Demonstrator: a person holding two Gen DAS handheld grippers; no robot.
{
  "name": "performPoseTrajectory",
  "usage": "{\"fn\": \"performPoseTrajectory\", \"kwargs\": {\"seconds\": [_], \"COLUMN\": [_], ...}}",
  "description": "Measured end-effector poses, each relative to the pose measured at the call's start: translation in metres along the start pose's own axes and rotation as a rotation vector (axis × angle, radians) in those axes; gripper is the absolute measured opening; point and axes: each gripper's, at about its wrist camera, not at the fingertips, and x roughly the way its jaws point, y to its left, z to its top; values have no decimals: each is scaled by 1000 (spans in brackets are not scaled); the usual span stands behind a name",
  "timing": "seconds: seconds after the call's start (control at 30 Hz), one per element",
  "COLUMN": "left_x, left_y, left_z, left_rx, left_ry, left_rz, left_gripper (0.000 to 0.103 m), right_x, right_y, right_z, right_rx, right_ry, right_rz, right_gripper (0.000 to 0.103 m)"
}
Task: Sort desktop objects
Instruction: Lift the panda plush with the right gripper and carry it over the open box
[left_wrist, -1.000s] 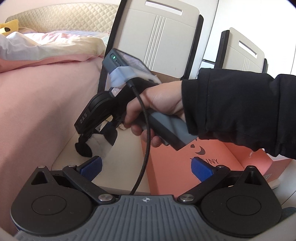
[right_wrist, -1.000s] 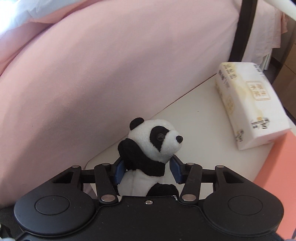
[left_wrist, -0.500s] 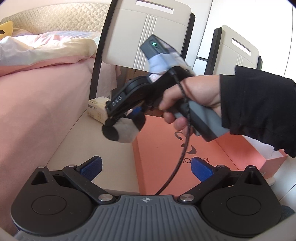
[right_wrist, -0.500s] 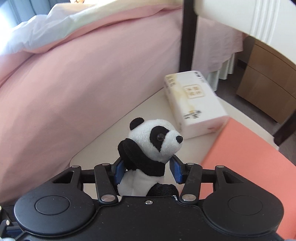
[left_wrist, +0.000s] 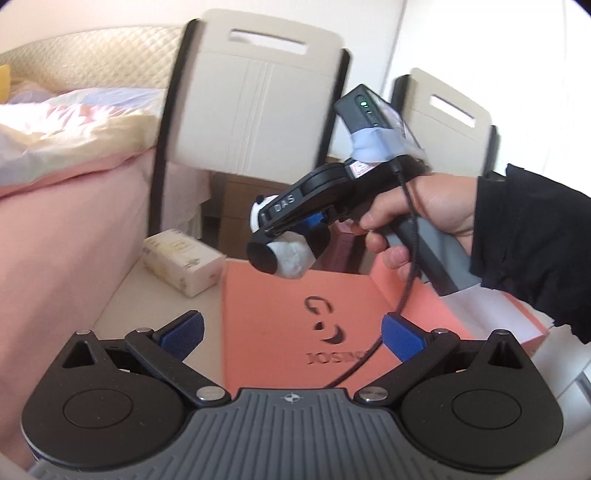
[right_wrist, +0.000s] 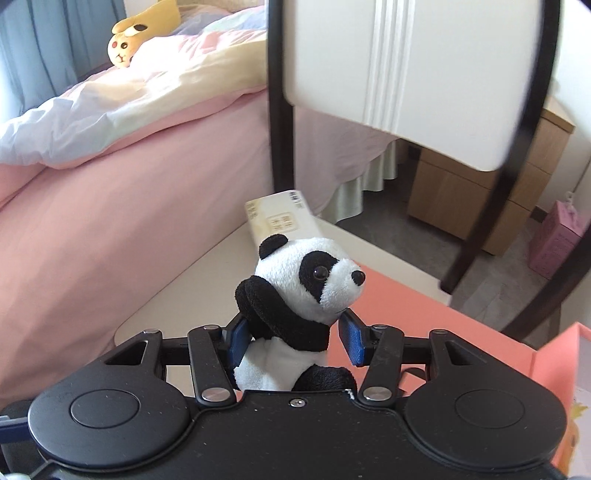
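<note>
Aloft over the orange box (left_wrist: 295, 295), the right gripper (right_wrist: 291, 332) pinches a plush panda (right_wrist: 295, 295) between its blue pads (right_wrist: 351, 338), clear of the white table (right_wrist: 207, 280). Nearer the camera, the left gripper (left_wrist: 291, 334) hangs spread and empty. A tissue pack (left_wrist: 181, 260) lies at the table's far edge beside the pink bed (left_wrist: 55, 236).

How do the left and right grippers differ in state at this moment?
The left gripper is open and empty; the right gripper is shut on the panda plush. The left gripper hangs low before the orange box; the right gripper is raised above it. Both have blue pads.
</note>
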Motion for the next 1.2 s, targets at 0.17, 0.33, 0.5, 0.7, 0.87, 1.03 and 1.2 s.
{"fn": "performPoseTrajectory", "kwargs": {"seconds": [0.17, 0.33, 0.5, 0.7, 0.87, 1.03, 1.2], "left_x": [6, 13, 19, 33, 51, 75, 98], "left_y": [-36, -70, -93, -120, -144, -155, -166], "left_z": [6, 6, 6, 10, 7, -2, -11], "left_rx": [44, 103, 137, 153, 196, 236, 275], "left_ry": [2, 4, -3, 0, 1, 20, 39], "left_rz": [-39, -63, -70, -105, -140, -185, -230], "left_gripper": [103, 103, 103, 103, 103, 103, 103], "right_x": [-20, -50, -78, -104, -128, -149, -155], "right_y": [-34, -65, -99, -139, -166, -196, -231], "right_z": [-11, -26, -46, -65, -82, -101, -124], "right_rx": [37, 68, 109, 168, 210, 250, 309], "right_ry": [-35, -71, -90, -135, -184, -209, -177], "right_rz": [-48, -80, -112, -153, -172, -234, -335], "right_gripper": [51, 51, 51, 51, 51, 51, 51]}}
